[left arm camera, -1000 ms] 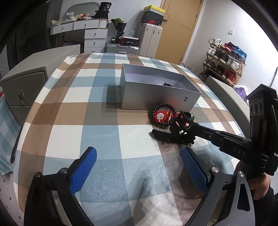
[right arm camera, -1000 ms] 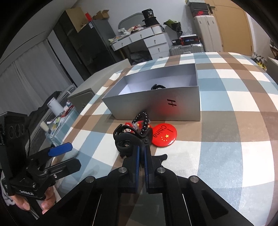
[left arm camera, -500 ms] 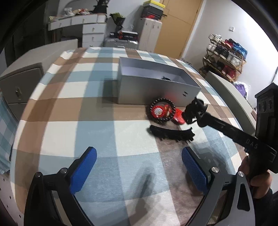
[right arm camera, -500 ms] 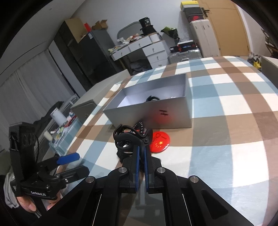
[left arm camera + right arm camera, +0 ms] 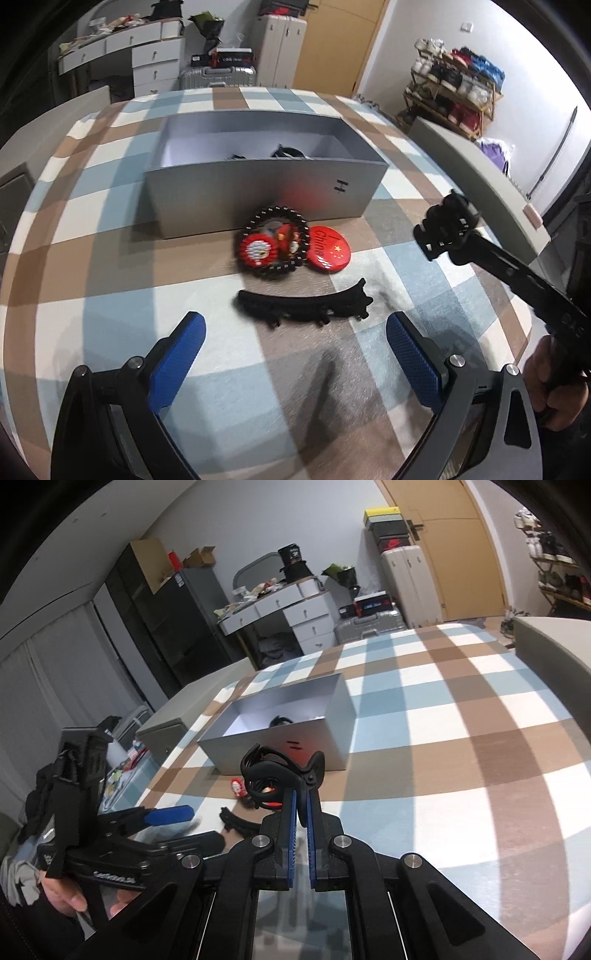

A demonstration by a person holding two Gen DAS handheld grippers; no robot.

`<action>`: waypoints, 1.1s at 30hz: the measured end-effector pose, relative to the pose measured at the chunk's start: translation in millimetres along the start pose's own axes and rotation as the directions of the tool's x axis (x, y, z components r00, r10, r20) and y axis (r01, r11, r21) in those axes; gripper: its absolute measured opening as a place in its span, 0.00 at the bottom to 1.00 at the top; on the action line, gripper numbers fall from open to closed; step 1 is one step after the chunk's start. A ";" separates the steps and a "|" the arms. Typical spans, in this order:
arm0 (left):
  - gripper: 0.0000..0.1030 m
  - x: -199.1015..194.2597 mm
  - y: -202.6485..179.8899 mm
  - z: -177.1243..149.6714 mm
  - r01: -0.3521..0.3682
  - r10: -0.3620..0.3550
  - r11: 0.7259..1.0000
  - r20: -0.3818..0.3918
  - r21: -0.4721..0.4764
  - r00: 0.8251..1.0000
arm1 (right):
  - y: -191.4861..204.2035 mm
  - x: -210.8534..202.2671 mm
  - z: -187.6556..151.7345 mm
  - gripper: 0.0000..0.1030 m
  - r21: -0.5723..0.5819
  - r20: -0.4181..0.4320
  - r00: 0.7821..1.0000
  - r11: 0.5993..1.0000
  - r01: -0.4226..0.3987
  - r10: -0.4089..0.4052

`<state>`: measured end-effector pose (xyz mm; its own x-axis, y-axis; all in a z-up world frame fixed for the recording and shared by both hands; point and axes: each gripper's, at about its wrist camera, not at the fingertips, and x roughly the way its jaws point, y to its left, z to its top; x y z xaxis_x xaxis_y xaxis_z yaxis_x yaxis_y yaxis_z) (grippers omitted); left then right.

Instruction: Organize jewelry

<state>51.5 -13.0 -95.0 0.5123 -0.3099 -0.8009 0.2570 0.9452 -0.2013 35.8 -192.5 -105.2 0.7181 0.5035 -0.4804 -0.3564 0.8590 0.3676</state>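
Left tool spread wide, right tool clamped on a black hair clip.
Ahead of the left tool lie a long black clip, beaded bracelet, red badge; behind them, a grey box, contents unclear.

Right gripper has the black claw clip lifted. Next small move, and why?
Probably carry it forward over the grey box and open. The right gripper is shut on the black claw clip, held above the table short of the box's near wall; the box is open-topped with dark items already inside.
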 end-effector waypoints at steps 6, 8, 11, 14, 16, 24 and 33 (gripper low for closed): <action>0.93 7.9 -10.5 4.2 -0.039 0.039 0.999 -0.002 0.028 0.999 | -11.4 -4.8 -4.4 0.04 0.021 0.000 1.000 1.000 0.006 -0.006; 0.93 7.0 -8.7 7.5 -0.071 0.071 0.997 0.008 0.030 0.997 | -13.4 -6.5 -6.4 0.04 0.023 -0.001 1.000 1.000 0.009 -0.009; 0.93 1.6 1.7 14.2 -0.073 0.073 0.997 0.032 0.005 0.997 | -15.6 -7.9 -8.0 0.04 0.025 -0.001 1.000 1.000 0.007 -0.007; 0.93 3.0 11.2 23.7 -0.052 0.053 0.998 0.035 -0.024 0.998 | -16.8 -9.0 -9.0 0.04 0.033 0.000 1.000 0.999 0.000 0.000; 0.93 5.7 16.4 29.6 -0.017 0.017 0.999 0.027 -0.030 0.999 | -17.3 -9.6 -10.1 0.04 0.038 0.001 1.000 0.999 -0.004 0.004; 0.93 26.9 10.4 37.9 0.052 -0.052 0.999 -0.033 -0.002 0.998 | -21.5 -10.5 -12.8 0.04 0.056 0.000 1.000 0.998 -0.006 0.006; 0.73 28.2 18.7 36.9 0.112 -0.112 0.994 -0.019 0.004 0.994 | -24.1 -11.7 -15.0 0.04 0.066 -0.001 1.000 0.998 0.002 -0.002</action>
<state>101.0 -7.9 -100.5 0.4648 -0.4116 -0.7839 0.3156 0.9043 -0.2876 27.0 -217.6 -120.4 0.7181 0.5018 -0.4823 -0.3143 0.8521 0.4185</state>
